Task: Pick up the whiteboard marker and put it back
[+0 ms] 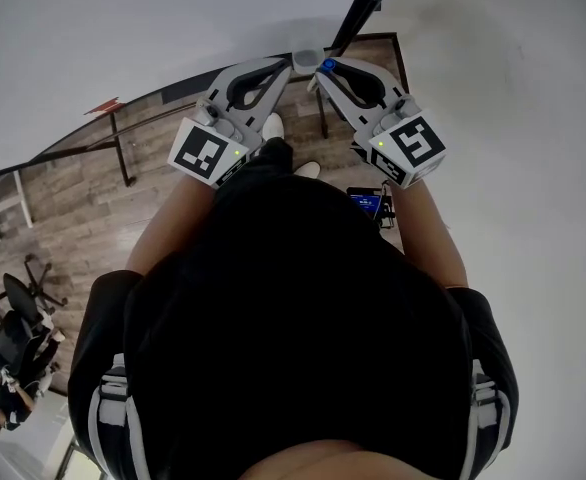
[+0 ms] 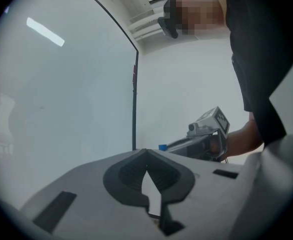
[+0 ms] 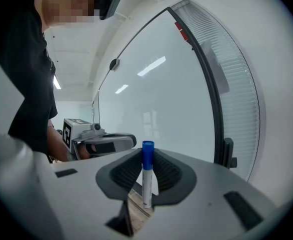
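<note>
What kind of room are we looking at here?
Probably an office or meeting room: a large glossy whiteboard stands just ahead, a blue-capped whiteboard marker is being held, and a black office chair stands on the wood-plank floor.

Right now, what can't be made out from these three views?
Return spot: no view shows a tray or holder for the whiteboard marker. In the head view the person's black shirt covers most of the floor.
Marker barrel, head view: only the blue cap shows; the right tongs hide the rest.
Barrel print, right gripper view: too small to read.
Blue-screened device, head view: too small to identify, partly behind the shirt.
</note>
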